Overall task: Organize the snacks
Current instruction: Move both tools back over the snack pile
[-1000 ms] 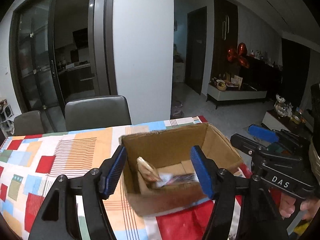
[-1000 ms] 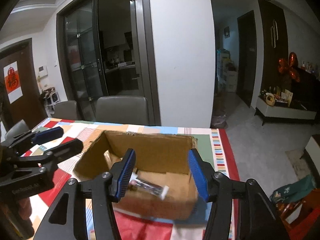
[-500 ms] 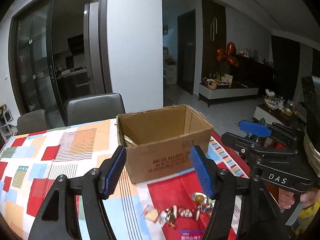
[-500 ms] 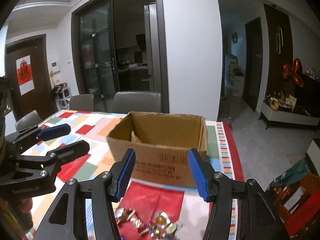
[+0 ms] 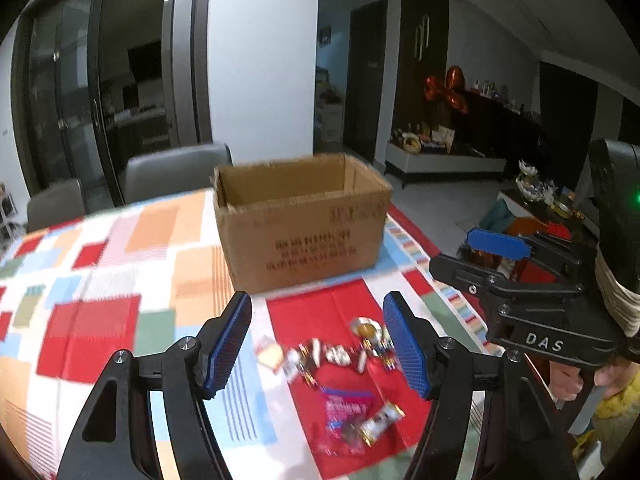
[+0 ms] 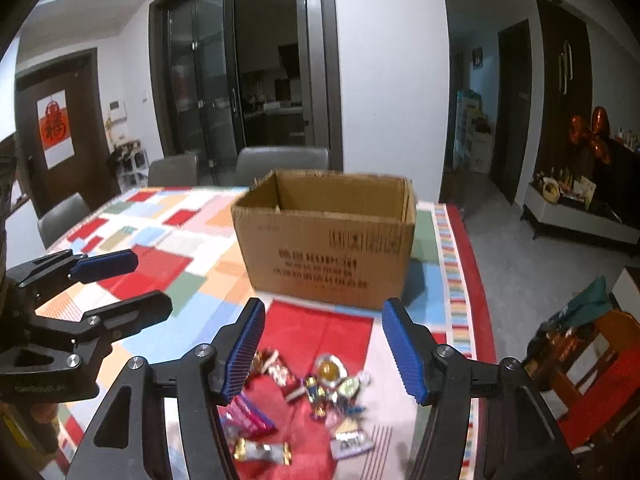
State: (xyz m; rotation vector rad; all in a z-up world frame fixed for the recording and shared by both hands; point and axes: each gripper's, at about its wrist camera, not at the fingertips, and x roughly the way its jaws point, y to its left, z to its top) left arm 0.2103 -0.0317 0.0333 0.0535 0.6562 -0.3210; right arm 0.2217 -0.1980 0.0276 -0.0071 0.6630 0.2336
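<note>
While a cardboard box (image 5: 304,220) stands open-topped on the worktop (image 5: 100,264), which wears a patchwork cloth of red, orange, blue and white, a loose scatter of wrapped snacks (image 5: 340,356) lies on the red patch just in front of it. Grey chairs (image 6: 280,160) are drawn up at the far edge, with glass doors and a white wall behind them. Nothing stands between the snacks and the box's near wall.

The left claw (image 5: 318,344) hangs above the snacks with its blue pads about half spread and nothing between them. The right claw (image 6: 322,348) hovers over the same heap from the other side; its jaws have just been opening and stand about half spread, gripping nothing. Each claw shows at the side of the other's view, close by. A hand (image 5: 568,380) grips the right tool's handle.

The worktop's right edge, marked by a striped border, runs just beside the snacks and the box; past it lies bare floor. To the left the cloth stretches wide and uncluttered.
</note>
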